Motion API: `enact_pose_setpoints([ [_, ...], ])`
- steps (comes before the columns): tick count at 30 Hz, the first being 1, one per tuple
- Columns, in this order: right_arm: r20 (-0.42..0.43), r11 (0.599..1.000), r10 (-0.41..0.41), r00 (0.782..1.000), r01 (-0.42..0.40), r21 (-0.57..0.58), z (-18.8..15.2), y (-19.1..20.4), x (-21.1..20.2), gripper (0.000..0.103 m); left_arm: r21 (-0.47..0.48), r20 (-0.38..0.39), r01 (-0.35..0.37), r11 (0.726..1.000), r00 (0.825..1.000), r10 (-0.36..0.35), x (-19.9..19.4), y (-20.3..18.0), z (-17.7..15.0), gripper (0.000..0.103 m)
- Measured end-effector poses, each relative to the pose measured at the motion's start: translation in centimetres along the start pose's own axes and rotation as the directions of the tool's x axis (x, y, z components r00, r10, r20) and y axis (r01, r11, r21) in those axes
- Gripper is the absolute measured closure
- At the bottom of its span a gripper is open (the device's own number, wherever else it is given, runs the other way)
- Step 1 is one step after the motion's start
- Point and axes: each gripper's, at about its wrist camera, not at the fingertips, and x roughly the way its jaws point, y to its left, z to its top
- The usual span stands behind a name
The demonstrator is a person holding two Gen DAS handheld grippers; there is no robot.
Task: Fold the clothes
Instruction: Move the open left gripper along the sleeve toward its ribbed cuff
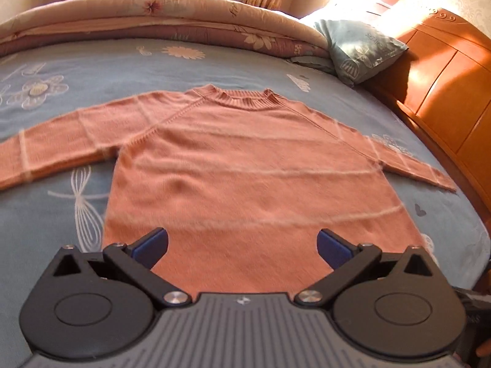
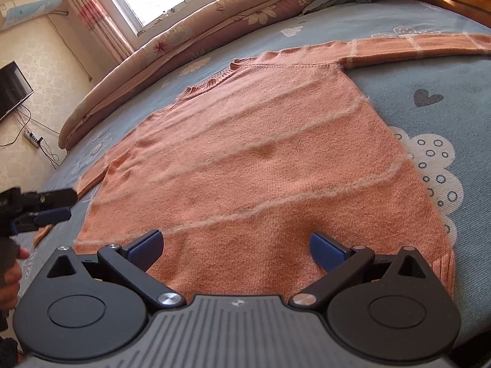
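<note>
A salmon-orange knitted sweater with thin pale stripes (image 1: 245, 165) is shown laid flat, front up, on a bed covered by a blue-grey sheet printed with white flowers (image 1: 92, 70); both sleeves are spread outward and the ribbed collar is turned toward the far side of the bed. The left hand-held gripper (image 1: 242, 245) is held above the hem of the sweater, its blue-padded fingers (image 1: 152, 247) spread wide with nothing between them. The right hand-held gripper (image 2: 235, 248) is likewise seen over the hem, fully spread and empty. In the right wrist view the left hand-held gripper is seen from the side, beside the lower left edge of the sweater, gripped by a hand (image 2: 10, 279). A rolled beige floral quilt (image 1: 153, 18) is seen along the far edge of the bed, a pale blue-green pillow (image 1: 359, 49) beside an orange wooden headboard (image 1: 445, 86).
</note>
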Motion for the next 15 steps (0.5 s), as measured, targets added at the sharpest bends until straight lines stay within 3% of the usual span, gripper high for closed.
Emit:
enact_pose_setpoints([
  [5,-0.019,1.000,-0.009,1.000,0.009,-0.025,0.0,0.9,0.4,0.000,0.029,0.010,-0.021,0.999,1.000,0.021,6.1,0.2,2.9,0.001],
  [10,-0.043,0.999,0.014,0.999,-0.016,-0.044,0.1,2.0,1.0,0.000,0.005,-0.026,-0.021,1.000,0.999,0.021,10.2,1.4,2.9,0.001],
  [15,-0.057,0.998,0.053,0.997,-0.054,-0.016,0.3,2.0,1.0,0.000,0.050,-0.018,0.012,0.999,1.000,-0.011,8.0,2.1,1.3,0.001],
])
